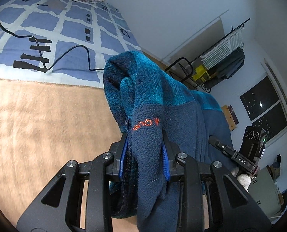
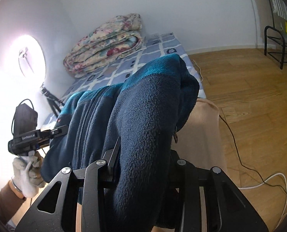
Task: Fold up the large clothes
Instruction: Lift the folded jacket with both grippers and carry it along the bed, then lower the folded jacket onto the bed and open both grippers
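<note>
Both claws (image 1: 145, 150) (image 2: 143, 154) clamping fleece jacket (image 1: 153, 100) above tan blanket (image 1: 46, 125), patterned bed (image 1: 66, 25) beyond.

Black hand-held gripper (image 1: 146, 148) with blue pads, silver screws, white glove (image 2: 28, 174), brown sleeve (image 2: 5, 201)

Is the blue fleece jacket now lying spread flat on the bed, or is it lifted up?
Lifted up. The fleece jacket hangs bunched between the left hand-held gripper and the right hand-held gripper, both clamped on it, above the beige blanket.

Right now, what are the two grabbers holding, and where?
Both hold one blue fleece jacket. The left gripper pinches a fold beside the zip and orange logo; the right gripper pinches a thick dark fold.
</note>
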### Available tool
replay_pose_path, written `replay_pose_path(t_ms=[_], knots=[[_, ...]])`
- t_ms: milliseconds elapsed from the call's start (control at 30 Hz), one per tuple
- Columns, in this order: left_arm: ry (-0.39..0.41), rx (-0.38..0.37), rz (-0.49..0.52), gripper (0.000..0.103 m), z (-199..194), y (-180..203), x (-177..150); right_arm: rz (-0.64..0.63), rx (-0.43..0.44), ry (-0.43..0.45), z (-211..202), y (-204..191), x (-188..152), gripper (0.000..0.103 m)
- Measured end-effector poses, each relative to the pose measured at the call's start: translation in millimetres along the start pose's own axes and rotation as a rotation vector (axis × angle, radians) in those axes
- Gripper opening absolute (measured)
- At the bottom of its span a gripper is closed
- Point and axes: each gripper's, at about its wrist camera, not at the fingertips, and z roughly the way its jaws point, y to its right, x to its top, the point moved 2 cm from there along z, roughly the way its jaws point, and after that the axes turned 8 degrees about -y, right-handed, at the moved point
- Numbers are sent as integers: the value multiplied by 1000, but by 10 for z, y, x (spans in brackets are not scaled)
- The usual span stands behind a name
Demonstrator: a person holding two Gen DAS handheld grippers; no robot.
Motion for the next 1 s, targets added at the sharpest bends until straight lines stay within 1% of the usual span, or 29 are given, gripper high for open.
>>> replay_pose_path(t_ms=[200, 267, 367, 400, 433, 500, 567, 633, 667, 733, 900, 1000], knots=[[-23, 53, 15, 28, 174, -109, -11, 16, -7, -28, 193, 92, -20, 32], [-25, 59, 6, 28, 202, -161, -35, 28, -9, -37, 236, 148, -58, 32], [-23, 67, 1, 29, 224, -214, -65, 81, 9, -33, 280, 293, -104, 35], [-23, 75, 5, 31, 227, -214, -74, 90, 8, -33, 281, 326, -135, 38], [-21, 92, 14, 34, 230, -209, -85, 96, -4, -35, 289, 358, -163, 41], [-18, 106, 19, 36, 221, -207, -95, 112, -29, -42, 299, 415, -195, 44], [-16, 116, 14, 37, 205, -204, -106, 146, -29, -37, 272, 465, -210, 47], [-10, 129, 9, 37, 177, -193, -120, 146, -66, -26, 240, 456, -201, 54], [-6, 139, 11, 37, 164, -186, -132, 142, -93, -24, 219, 450, -204, 55], [2, 162, 23, 37, 117, -149, -172, 148, -126, -23, 180, 442, -218, 56], [18, 183, 26, 37, -46, -134, -256, 126, -219, -6, 34, 333, -288, 56], [27, 186, 24, 37, -148, -125, -327, 134, -246, 10, -65, 293, -338, 56]])
